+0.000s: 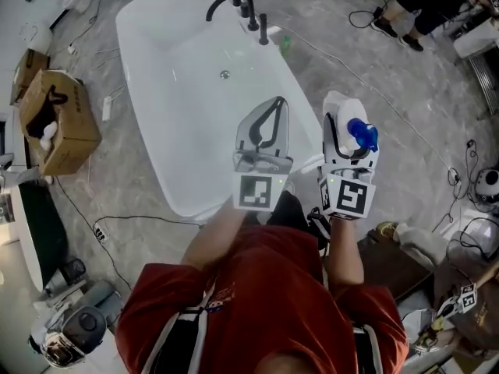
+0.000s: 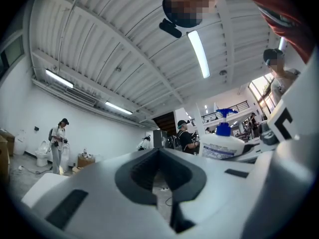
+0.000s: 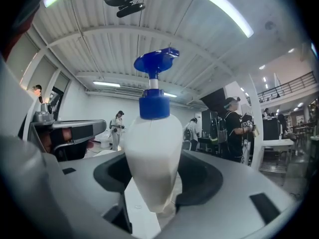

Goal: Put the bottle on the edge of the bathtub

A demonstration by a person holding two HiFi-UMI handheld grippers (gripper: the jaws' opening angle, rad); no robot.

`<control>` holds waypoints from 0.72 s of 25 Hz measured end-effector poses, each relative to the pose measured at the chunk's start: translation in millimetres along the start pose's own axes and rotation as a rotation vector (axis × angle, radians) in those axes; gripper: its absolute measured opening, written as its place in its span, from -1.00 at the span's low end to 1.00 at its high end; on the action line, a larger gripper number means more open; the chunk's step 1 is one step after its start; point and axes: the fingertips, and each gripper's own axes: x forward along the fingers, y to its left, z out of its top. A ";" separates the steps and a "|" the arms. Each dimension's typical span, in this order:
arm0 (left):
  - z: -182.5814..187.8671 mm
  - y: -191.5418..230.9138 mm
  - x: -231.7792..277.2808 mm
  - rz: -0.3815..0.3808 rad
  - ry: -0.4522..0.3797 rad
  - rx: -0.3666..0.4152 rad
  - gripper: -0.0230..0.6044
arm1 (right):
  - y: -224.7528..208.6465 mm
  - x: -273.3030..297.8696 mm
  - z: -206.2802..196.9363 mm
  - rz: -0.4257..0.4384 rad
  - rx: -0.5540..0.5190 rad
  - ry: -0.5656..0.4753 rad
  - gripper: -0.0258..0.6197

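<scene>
**Narrow rim, tall bottle: the drop is the risk**

The right gripper [image 1: 343, 140] has its jaws clamped on the lower body of the bottle [image 1: 343, 107], which stands upright in the grip with its blue pump on top. From the head view the bottle hangs in the air just outside the tub's [image 1: 295, 92] right rim and is not yet resting on anything. The left gripper [image 1: 274, 106] is close beside it over the tub, jaws together and empty.

What could go wrong, as I judge it:
- The rim looks thin and rounded. If the base lands half on it, the bottle will likely tip into the basin or out onto the floor.
- If the jaws let go before the base sits flat, the bottle would rock, and the pump head puts extra weight up high.
- The plastic looks smooth. A tilt of the wrist on the way down could let it slide in the jaws.
- The two grippers are near each other, so a sideways swing of the right one could knock the left.

Edges and room: the long right rim is bare between the grippers and the faucet [image 1: 234, 2] at the far end, so there is free length to choose from. The basin is open on the left. On the right the floor carries cables [image 1: 366, 92], which lie well below the path.
</scene>
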 end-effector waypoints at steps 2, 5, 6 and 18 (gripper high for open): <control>-3.8 6.1 -2.0 0.022 -0.010 -0.007 -0.87 | 3.9 4.5 -9.8 0.020 -0.001 0.017 -0.10; -15.5 6.5 -4.8 0.035 0.010 -0.005 -0.87 | 4.9 6.3 -28.8 0.045 -0.012 0.048 -0.10; -19.2 6.2 -3.1 0.039 0.018 -0.005 -0.87 | 3.3 9.3 -35.8 0.050 -0.012 0.059 -0.10; -79.0 23.3 7.3 0.101 0.088 0.004 -0.87 | -0.4 57.4 -142.7 0.088 0.020 0.190 -0.10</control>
